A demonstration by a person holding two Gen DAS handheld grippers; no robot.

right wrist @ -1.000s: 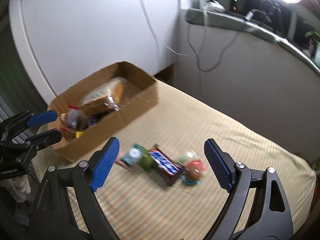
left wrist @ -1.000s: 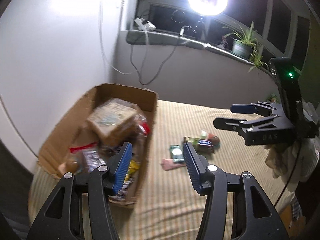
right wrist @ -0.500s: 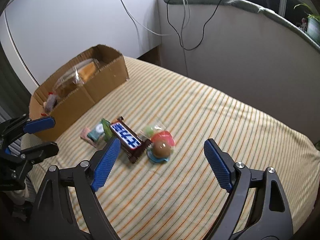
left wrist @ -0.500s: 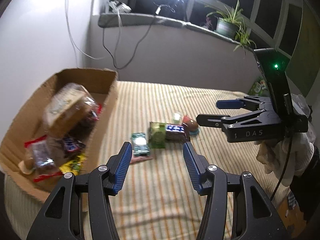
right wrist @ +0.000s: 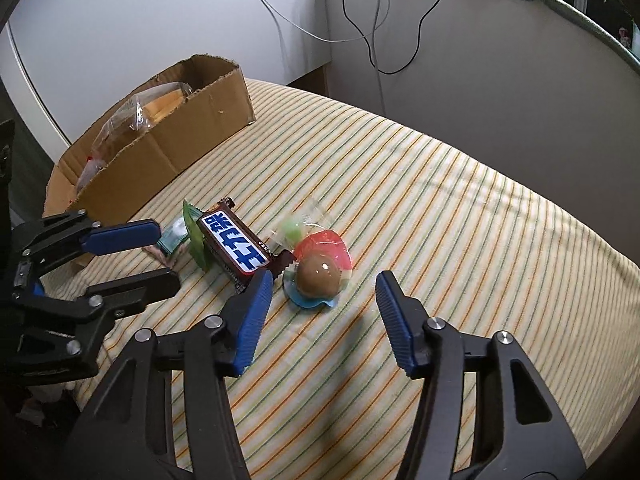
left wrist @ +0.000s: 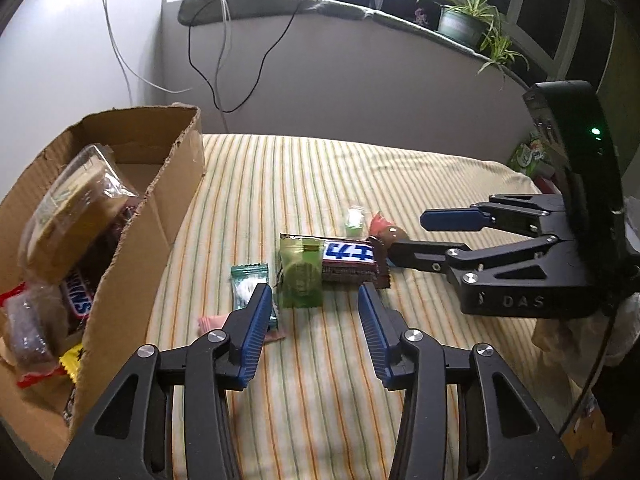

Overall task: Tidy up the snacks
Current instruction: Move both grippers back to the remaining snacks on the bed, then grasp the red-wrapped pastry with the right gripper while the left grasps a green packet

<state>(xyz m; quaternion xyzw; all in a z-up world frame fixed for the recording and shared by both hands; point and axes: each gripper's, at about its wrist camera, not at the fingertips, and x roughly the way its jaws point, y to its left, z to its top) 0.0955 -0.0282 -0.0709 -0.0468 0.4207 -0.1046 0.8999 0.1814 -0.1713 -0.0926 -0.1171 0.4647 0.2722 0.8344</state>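
Loose snacks lie in a cluster on the striped cloth: a brown chocolate bar (left wrist: pixel 350 262) (right wrist: pixel 236 250), a green square packet (left wrist: pixel 301 278), a teal packet (left wrist: pixel 248 284) (right wrist: pixel 174 236), a pink wrapper (left wrist: pixel 214 324), a small green jelly (left wrist: pixel 354 218) (right wrist: pixel 292 230) and a brown ball in a red and blue cup (right wrist: pixel 318 272). My left gripper (left wrist: pixel 314 300) (right wrist: pixel 138 254) is open just short of the green packet. My right gripper (right wrist: pixel 324 284) (left wrist: pixel 416 232) is open just short of the brown ball.
A cardboard box (left wrist: pixel 156 216) (right wrist: pixel 180 128) at the left holds a wrapped bread pack (left wrist: pixel 74 210) and several other snacks. A wall with hanging cables (left wrist: pixel 224 60) stands behind the bed. A potted plant (left wrist: pixel 460 26) stands on the sill.
Both grippers have swung away from the box and dropped closer to the loose snacks. Both stay open and empty.
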